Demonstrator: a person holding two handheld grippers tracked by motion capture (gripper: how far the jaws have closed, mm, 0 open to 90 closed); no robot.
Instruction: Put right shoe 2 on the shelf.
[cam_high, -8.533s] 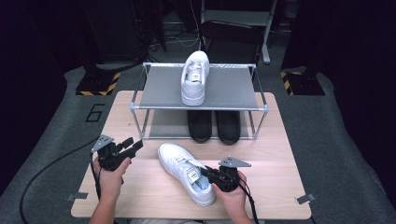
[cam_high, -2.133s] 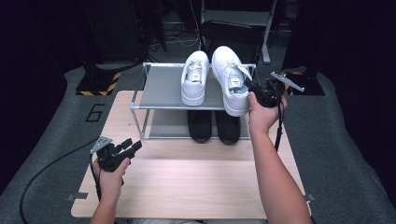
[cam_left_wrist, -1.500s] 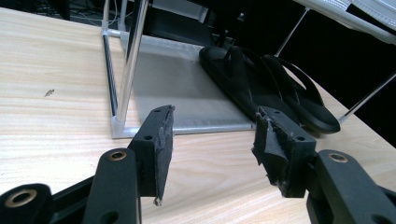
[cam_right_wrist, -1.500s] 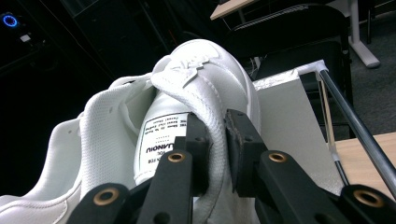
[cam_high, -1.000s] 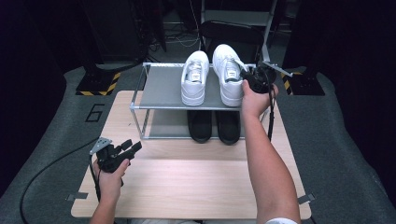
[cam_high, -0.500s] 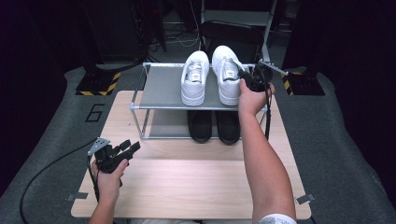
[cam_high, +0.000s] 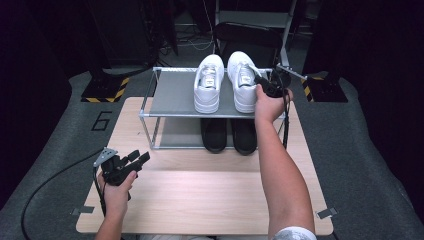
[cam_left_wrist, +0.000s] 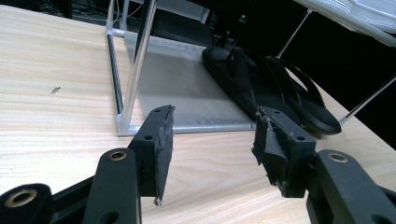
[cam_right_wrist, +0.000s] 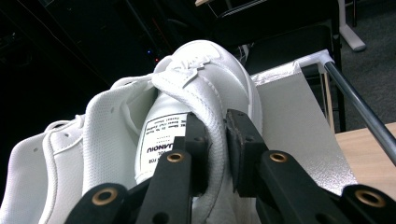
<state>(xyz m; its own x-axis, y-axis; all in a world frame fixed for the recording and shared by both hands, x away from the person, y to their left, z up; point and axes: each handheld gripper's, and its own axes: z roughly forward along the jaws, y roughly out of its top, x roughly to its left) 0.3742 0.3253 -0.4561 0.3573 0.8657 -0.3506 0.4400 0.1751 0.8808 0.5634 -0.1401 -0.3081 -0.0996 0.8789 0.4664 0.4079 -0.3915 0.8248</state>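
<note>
The second white sneaker (cam_high: 243, 82) used to lie on the wooden table (cam_high: 200, 195) right in front of the person. Now it sits on the top shelf of the metal rack (cam_high: 172, 97), and the right gripper (cam_high: 263, 85) has gone up there with it.

Closest to the person, the left gripper (cam_high: 131, 162) hovers low over the table in the left hand (cam_high: 116, 192). Its jaws stand wide apart and nothing is between them. Past its tips, in the left gripper view, are the rack's corner post and two black sandals (cam_left_wrist: 271, 91) on the bottom shelf.

Farther away, the right arm reaches out to the rack. The right gripper's jaws are pinched tight on the heel edge of the sneaker, with the white rim squeezed between the pads (cam_right_wrist: 243, 140). The shoe's toe points away from the gripper. Just beside that shoe, on the far side from the gripper, stands the first white sneaker (cam_high: 209, 82), nearly touching it.
</note>
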